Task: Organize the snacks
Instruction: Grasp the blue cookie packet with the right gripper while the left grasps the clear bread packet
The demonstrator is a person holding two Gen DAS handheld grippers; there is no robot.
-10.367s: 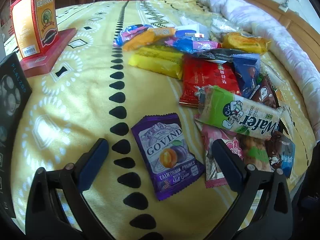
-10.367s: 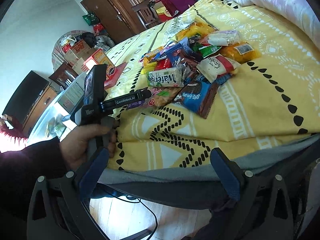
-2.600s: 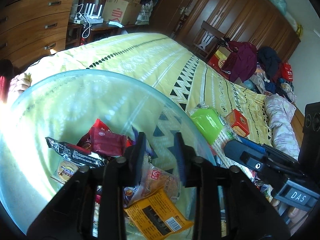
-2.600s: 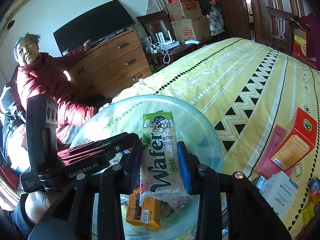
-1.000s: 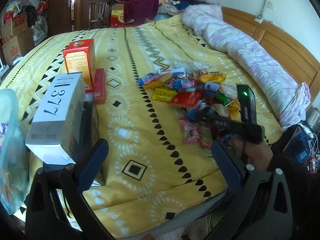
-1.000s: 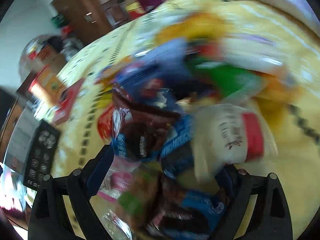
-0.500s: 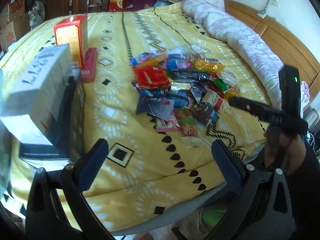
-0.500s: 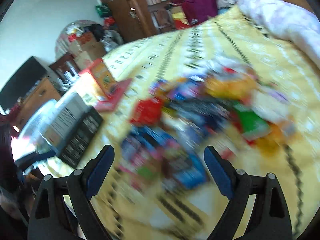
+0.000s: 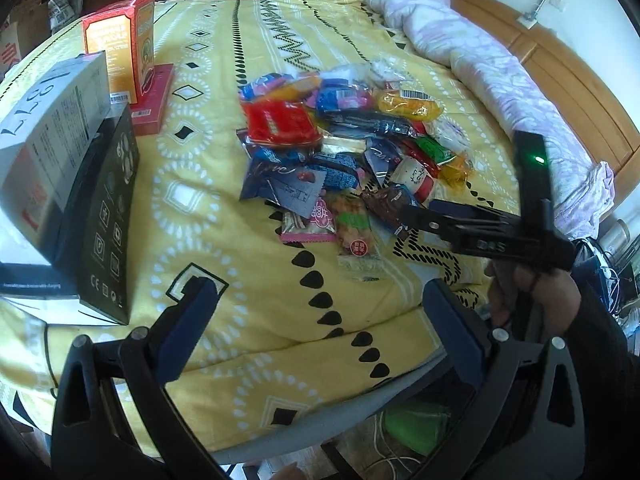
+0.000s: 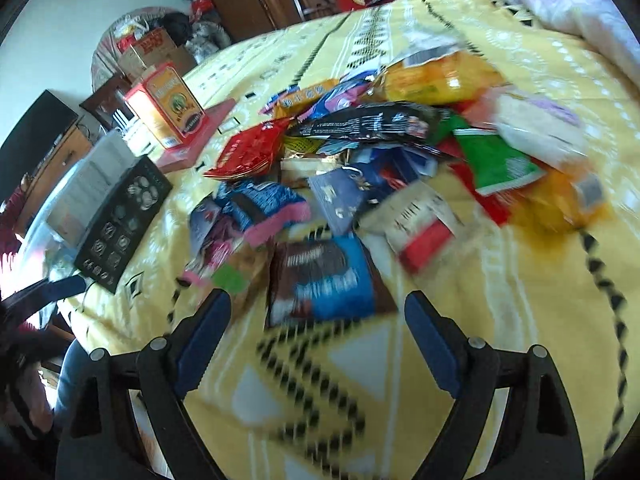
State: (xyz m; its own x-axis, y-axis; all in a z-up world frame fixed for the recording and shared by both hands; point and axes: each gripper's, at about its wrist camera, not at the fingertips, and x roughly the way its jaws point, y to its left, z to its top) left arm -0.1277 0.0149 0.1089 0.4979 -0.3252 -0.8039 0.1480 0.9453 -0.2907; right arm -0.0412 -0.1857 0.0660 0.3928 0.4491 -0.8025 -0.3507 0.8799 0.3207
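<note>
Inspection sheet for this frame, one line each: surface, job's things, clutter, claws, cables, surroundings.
Surface: yellow patterned bedspread, bare at the near edge.
Job's things: snack pile mid-bed; brown-and-blue packet nearest the right claw.
Clutter: orange box upright on a flat red box; grey box and black box at the bed edge.
Claws: left claw open, empty; right claw open, empty.
Cables: some on the floor.
Surroundings: rolled quilt, wooden headboard.
</note>
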